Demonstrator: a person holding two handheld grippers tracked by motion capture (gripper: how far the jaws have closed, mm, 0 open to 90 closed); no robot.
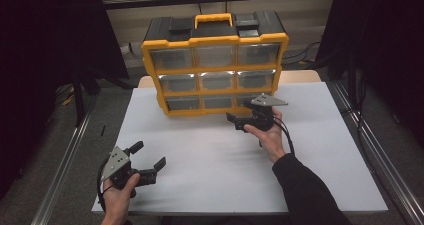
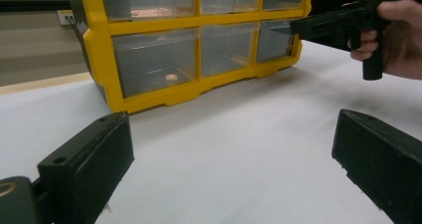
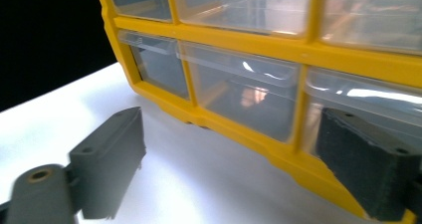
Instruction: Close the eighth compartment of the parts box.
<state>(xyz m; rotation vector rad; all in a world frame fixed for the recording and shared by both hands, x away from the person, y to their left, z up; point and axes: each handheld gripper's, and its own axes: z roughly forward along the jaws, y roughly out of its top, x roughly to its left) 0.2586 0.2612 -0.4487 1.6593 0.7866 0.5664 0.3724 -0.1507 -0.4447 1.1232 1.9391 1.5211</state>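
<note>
A yellow and black drawer cabinet [image 1: 215, 60] with clear drawers stands at the back of the white table [image 1: 200, 150]. My right gripper [image 1: 239, 119] hovers just in front of its bottom row, on the right side, open with nothing between the jaws. In the right gripper view the jaws [image 3: 231, 149] frame the bottom drawers of the cabinet [image 3: 239, 35]. My left gripper [image 1: 149, 154] rests near the front left corner, open and empty. In the left gripper view, past my left gripper [image 2: 231, 154], the cabinet [image 2: 189, 22] has a small tan object [image 2: 171, 77] in a bottom drawer, and the right gripper [image 2: 338, 25] is at its far end.
Bare white tabletop lies between the two hands. Metal rails [image 1: 65, 160] run along both sides of the table, with dark curtains beyond them. The table's front edge is just beyond my left hand [image 1: 117, 197].
</note>
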